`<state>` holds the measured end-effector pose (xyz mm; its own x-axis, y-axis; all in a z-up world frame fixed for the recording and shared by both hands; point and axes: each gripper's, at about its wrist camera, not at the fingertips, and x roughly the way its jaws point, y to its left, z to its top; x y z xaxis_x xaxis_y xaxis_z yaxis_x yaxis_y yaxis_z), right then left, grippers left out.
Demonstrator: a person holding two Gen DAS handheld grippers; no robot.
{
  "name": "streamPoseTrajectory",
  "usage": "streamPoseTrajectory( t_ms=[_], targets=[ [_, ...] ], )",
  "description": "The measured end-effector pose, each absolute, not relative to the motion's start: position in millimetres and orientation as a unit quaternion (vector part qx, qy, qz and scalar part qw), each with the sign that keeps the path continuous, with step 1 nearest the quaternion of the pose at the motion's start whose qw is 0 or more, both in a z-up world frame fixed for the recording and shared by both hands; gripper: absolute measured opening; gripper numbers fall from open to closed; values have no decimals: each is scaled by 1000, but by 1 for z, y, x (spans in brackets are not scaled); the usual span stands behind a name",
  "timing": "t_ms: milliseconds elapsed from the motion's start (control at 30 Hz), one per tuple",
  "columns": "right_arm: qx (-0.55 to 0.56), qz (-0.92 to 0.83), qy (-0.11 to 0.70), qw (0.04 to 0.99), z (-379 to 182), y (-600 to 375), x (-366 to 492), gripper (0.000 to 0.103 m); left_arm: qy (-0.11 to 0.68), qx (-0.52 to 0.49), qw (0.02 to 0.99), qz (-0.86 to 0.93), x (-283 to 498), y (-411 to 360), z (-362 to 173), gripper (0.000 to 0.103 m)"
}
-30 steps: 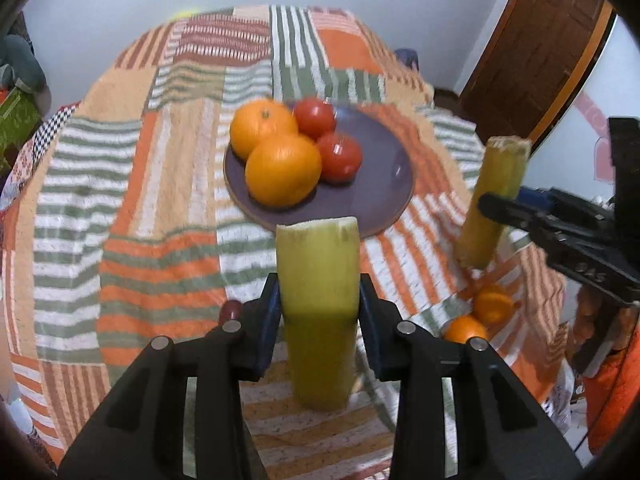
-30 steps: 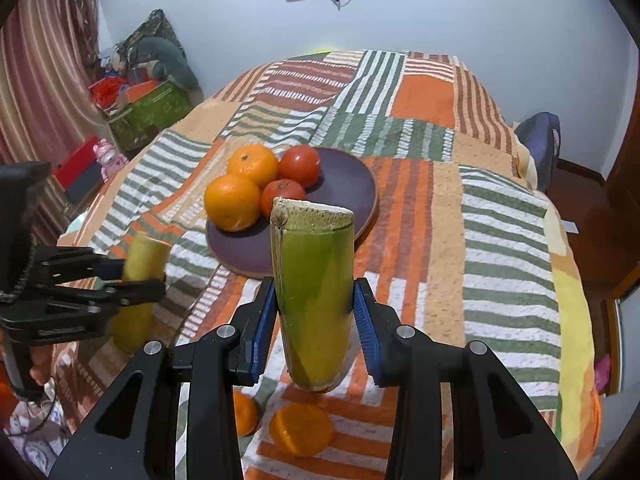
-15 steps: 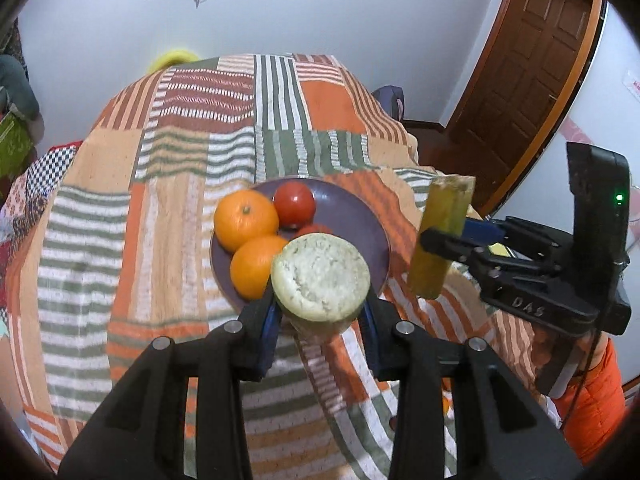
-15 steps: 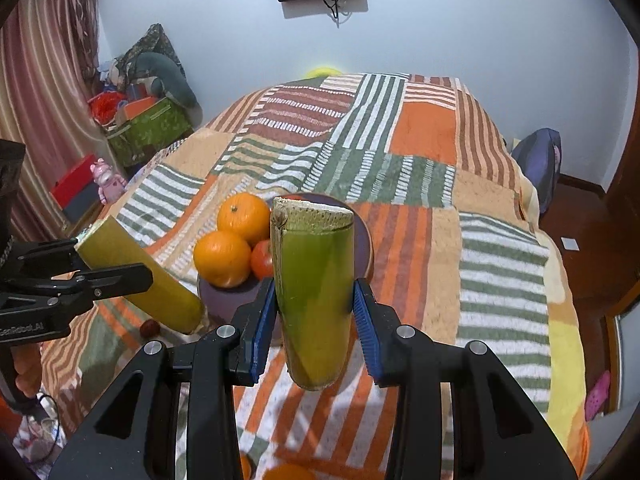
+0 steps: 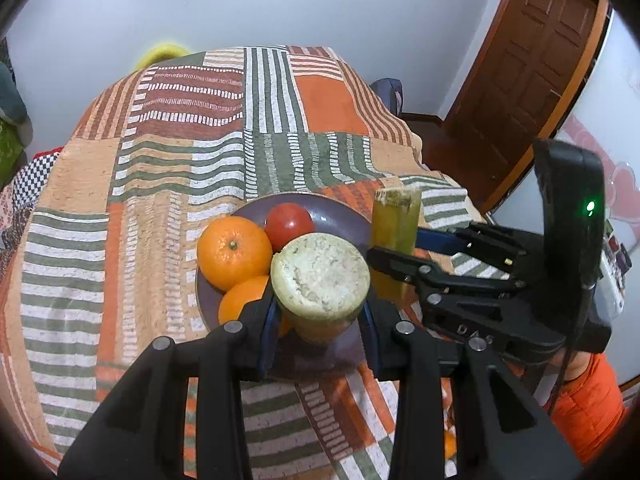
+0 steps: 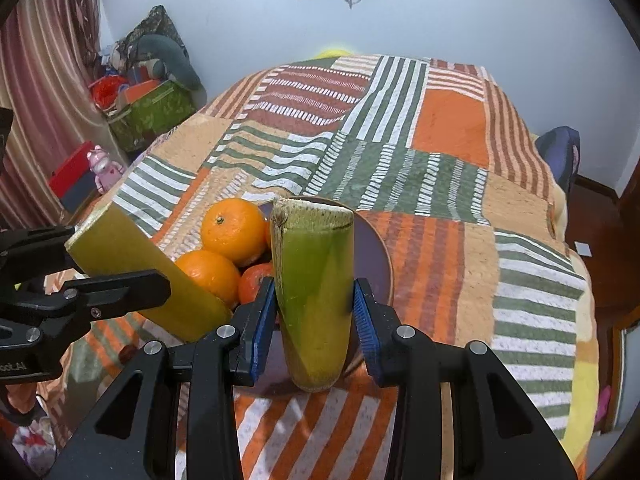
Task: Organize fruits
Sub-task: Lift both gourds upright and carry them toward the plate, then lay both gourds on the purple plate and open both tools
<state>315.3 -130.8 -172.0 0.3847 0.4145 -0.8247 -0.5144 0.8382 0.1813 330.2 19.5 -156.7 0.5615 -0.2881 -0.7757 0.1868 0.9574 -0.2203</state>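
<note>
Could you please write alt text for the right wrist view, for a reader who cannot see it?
The right tongs grip an upright green-yellow sugarcane piece over a round purple plate holding two oranges and tomatoes, on a striped patchwork bedspread. The left tongs hold a tilted yellow sugarcane piece beside it.

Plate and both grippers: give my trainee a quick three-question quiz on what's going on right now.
1. True or false: the left gripper holds nothing.
2. How many oranges lie on the plate?
3. The right gripper holds: A) tomato B) sugarcane piece C) orange

Key: 1 false, it clamps a cane piece; 2 two; 3 B.
</note>
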Motion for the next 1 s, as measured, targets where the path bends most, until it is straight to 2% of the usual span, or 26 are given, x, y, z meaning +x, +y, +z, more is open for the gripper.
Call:
streamPoseTrajectory(
  t_ms=[400,633,1000],
  targets=[
    [-47,279,501,818,-187,-117,348,35,470,-107,865,-143,384,31,-166,36],
    [-54,266,514,814,-199,-114,357,35,476,-89,866,-126,402,24,-177,37],
    [-74,262,492,827,-188,-117,354,35,489,-90,863,-91,409,26,-190,42]
  ],
)
